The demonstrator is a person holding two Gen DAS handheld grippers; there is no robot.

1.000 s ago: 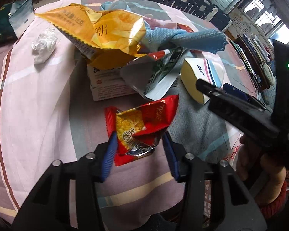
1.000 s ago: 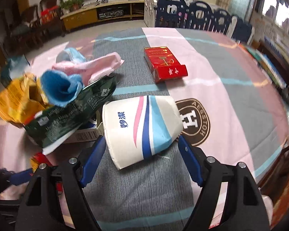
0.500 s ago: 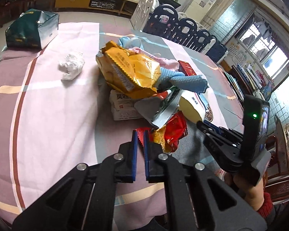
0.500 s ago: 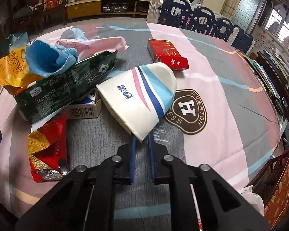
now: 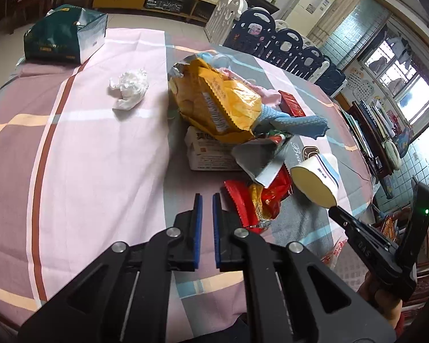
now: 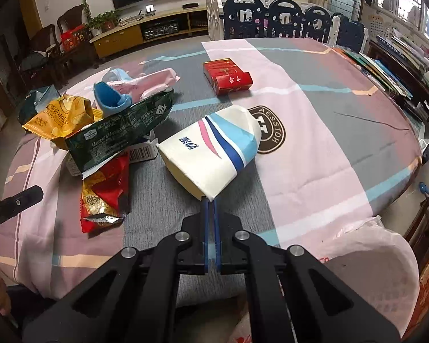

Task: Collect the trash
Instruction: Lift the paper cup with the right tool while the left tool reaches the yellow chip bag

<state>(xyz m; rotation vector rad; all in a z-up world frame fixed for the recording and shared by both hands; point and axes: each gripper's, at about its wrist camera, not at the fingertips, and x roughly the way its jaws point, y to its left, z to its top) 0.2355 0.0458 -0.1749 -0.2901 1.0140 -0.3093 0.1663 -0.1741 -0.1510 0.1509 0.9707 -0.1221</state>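
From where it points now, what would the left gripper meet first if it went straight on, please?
Probably the bare tablecloth just ahead of the left gripper; the red snack wrapper lies slightly right of that line.

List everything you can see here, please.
flattened paper cup: 1, white, blue and pink stripes, centre, in right gripper
foil snack wrapper: 1, red and gold, beside left gripper
cardboard box: 1, white, behind wrapper
crisp bag: 1, yellow, atop box
foil bag: 1, dark green, across box
cloth: 1, blue, on foil bag
soft pack: 1, pink, behind cloth
carton: 1, red, far side
crumpled tissue: 1, white, apart
gift bag: 1, dark green, far edge
plastic bag: 1, white, near edge
left gripper: 1, black, blue pads, shut, empty
right gripper: 1, black, blue pads, shut on cup
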